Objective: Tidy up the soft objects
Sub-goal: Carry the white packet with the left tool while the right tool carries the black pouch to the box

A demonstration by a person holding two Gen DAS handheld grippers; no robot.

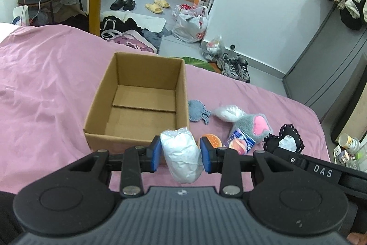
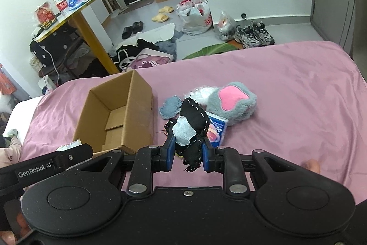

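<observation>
White wrapped wad (image 1: 181, 154) sits clamped between the left claw's (image 1: 180, 153) blue pads, upright, its long axis running top to bottom. Just ahead and slightly left of it stands the empty box (image 1: 137, 75), open side up, on the pink bed (image 1: 45, 84). Black stitched pouch (image 2: 191, 128) is pinched in the right claw (image 2: 187, 153), with the box well off to its left. By my reading, the left claw is nearer the box. Remaining toys (image 2: 231, 102) lie beside the box on the bed.

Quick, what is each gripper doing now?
Left gripper: closed on the white plastic-wrapped bundle.
Right gripper: closed on the black stitched fabric piece.
</observation>
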